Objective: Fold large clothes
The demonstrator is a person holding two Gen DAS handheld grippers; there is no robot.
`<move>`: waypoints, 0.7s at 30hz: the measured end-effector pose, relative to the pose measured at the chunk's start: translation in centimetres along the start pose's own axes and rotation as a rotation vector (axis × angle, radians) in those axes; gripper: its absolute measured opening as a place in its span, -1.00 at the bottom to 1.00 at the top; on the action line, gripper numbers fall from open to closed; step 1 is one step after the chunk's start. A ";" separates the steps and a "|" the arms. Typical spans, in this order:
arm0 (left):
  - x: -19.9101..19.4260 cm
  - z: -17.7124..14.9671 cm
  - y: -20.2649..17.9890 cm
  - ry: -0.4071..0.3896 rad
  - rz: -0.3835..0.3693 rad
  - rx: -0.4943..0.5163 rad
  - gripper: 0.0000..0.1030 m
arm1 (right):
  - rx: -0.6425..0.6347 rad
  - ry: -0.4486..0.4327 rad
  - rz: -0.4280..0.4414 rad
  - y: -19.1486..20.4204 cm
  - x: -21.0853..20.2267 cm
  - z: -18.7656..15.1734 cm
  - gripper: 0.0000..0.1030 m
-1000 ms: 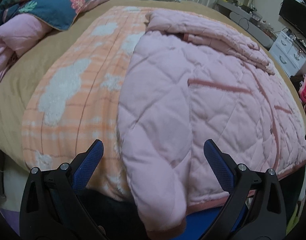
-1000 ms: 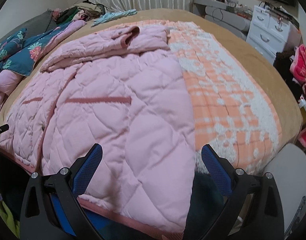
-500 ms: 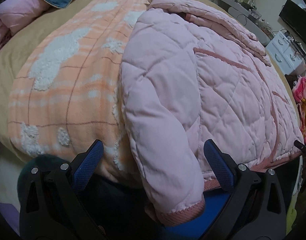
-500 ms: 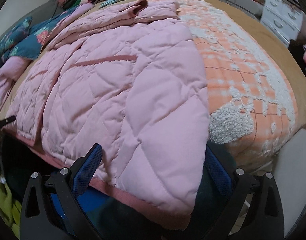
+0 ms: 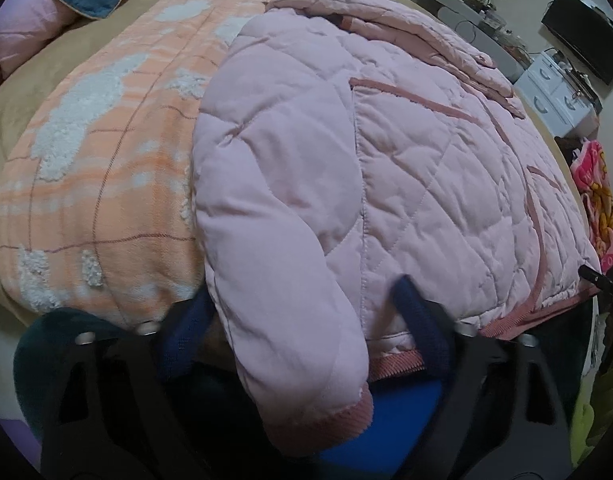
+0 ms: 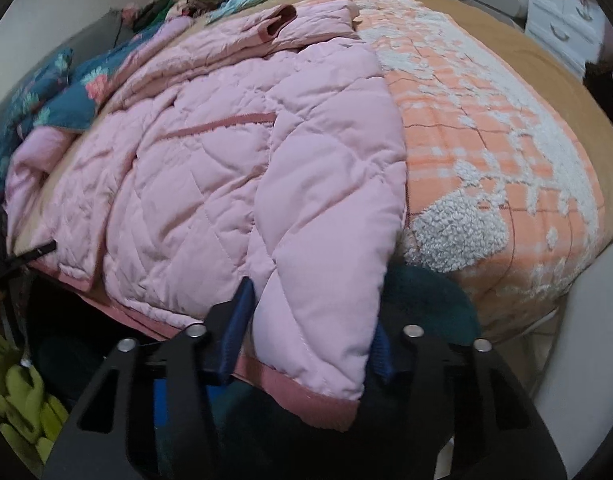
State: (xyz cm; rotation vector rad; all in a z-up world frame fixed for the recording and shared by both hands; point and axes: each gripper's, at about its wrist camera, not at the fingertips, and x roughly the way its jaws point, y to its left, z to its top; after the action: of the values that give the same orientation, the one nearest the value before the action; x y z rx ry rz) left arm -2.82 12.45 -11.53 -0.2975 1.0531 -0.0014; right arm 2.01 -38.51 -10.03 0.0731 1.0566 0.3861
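A pink quilted jacket [image 5: 406, 152] lies spread on the bed, its hem and a sleeve hanging over the near edge. In the left wrist view my left gripper [image 5: 302, 316] has its blue pads closing on the hanging sleeve [image 5: 290, 320] near the ribbed cuff. In the right wrist view the jacket [image 6: 226, 168] fills the left half, and my right gripper [image 6: 310, 324] has its pads pressed on either side of the jacket's lower corner [image 6: 318, 320] above the pink hem band.
An orange and white plaid blanket [image 5: 98, 152] covers the tan bed [image 5: 34, 76] beside the jacket. A floral duvet [image 6: 46, 92] lies at the far side. White drawers [image 5: 558, 92] and a TV [image 5: 586, 32] stand by the wall. Green cloth [image 6: 22, 408] lies below.
Both grippers moved in closer to the bed edge and narrowed from wide open onto the jacket: the left around the hanging sleeve, the right around the lower corner.
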 end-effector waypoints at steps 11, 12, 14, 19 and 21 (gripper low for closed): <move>-3.9 1.6 -1.2 -0.107 -0.028 0.034 -0.78 | 0.043 -0.165 0.134 0.7 -3.4 2.0 -0.56; -4.2 1.8 -1.3 -0.117 -0.034 0.036 -0.79 | 0.041 -0.185 0.140 0.9 -3.8 2.3 -0.57; -4.9 2.5 -1.7 -0.142 -0.044 0.043 -0.81 | 0.045 -0.211 0.149 1.0 -4.5 2.9 -0.59; -5.8 4.4 -2.5 -0.183 -0.064 0.053 -0.83 | 0.051 -0.288 0.189 1.4 -6.2 4.9 -0.60; -6.3 5.3 -2.9 -0.203 -0.065 0.063 -0.84 | 0.049 -0.312 0.199 1.5 -6.9 5.8 -0.60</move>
State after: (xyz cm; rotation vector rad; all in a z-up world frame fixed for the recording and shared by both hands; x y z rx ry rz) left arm -1.02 11.83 -2.98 -0.2682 0.8398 -0.0614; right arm 3.63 -38.74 -1.03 0.2756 0.7518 0.5110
